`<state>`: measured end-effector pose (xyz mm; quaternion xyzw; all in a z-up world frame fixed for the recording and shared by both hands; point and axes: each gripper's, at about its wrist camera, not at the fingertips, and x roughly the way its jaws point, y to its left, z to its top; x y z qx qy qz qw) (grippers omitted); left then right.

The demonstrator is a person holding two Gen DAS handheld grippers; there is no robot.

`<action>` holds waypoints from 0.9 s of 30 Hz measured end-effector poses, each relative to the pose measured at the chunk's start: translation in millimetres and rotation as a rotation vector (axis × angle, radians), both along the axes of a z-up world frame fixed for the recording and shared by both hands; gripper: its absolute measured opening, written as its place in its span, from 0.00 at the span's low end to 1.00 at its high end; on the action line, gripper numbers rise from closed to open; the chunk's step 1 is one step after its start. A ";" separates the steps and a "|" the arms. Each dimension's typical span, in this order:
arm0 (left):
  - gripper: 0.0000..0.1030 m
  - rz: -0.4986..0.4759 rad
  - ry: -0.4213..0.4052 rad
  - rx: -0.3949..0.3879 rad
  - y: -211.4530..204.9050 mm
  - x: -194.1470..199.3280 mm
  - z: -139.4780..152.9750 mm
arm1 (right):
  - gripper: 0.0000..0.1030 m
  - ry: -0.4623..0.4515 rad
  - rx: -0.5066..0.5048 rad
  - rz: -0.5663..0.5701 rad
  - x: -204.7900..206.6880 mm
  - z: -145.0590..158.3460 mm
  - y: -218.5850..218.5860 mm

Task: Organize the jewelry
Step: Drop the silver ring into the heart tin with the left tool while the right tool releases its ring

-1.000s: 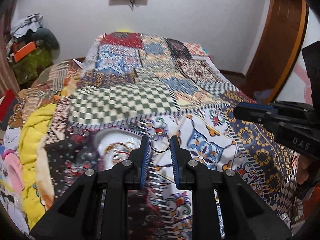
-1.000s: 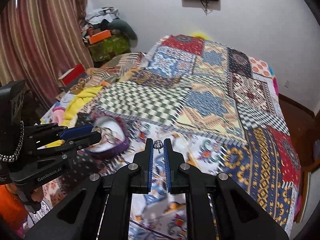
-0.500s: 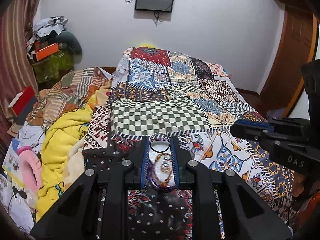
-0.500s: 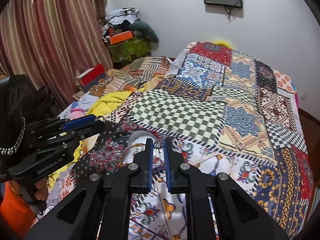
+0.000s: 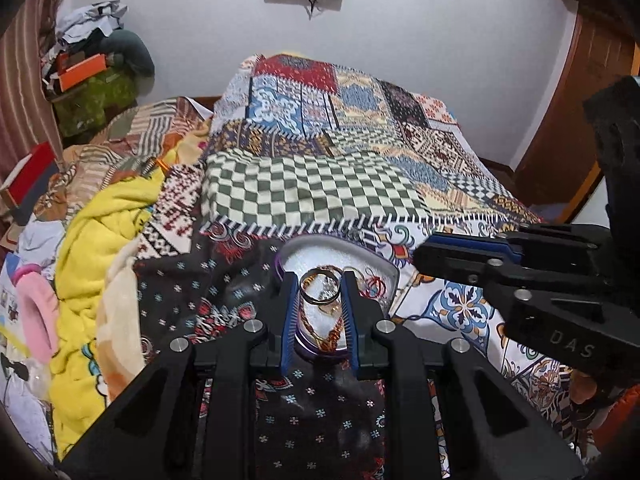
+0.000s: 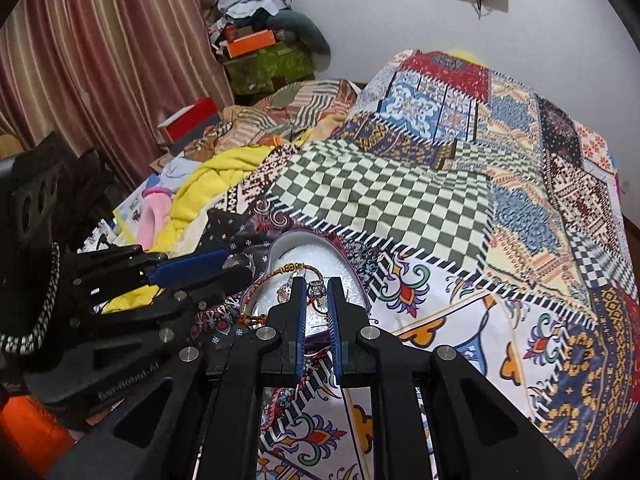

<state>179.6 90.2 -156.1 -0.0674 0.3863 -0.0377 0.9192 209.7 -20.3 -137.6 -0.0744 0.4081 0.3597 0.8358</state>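
Both claws have come over the tray [image 5: 390,276], left claw [image 5: 320,294] gripping a bangle [image 5: 320,289], right claw [image 6: 317,292] a ring [image 6: 316,289].

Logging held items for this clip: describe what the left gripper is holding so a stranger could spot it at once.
On the patchwork bedspread, just below the green-and-white checked panel, lies a white heart-shaped tray with a purple rim holding tangled chains. Over it, the left gripper clamps a plain thin metal bangle between its blue-padded jaws. It is a bare hoop, unlike the small stone-set ring in the right gripper.
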 end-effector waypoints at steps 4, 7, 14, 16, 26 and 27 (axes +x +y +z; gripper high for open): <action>0.19 -0.019 0.023 -0.002 -4.2 3.3 -9.6 | 0.09 0.030 -0.005 0.000 6.1 -10.7 4.3; 0.19 -0.029 0.037 -0.001 -6.5 5.1 -15.2 | 0.09 0.045 -0.009 -0.003 9.2 -16.5 6.7; 0.19 -0.024 0.044 -0.008 -5.2 7.4 -18.0 | 0.09 0.079 -0.017 0.004 15.2 -26.9 12.1; 0.19 -0.017 0.043 -0.010 -2.7 7.1 -16.2 | 0.09 0.088 -0.024 0.009 16.5 -29.3 13.9; 0.24 0.041 0.016 -0.010 16.0 -1.2 1.4 | 0.12 0.103 -0.056 0.031 13.2 -29.4 19.9; 0.24 0.045 0.011 -0.007 16.6 -2.4 3.2 | 0.15 0.098 -0.056 0.029 12.4 -27.3 19.2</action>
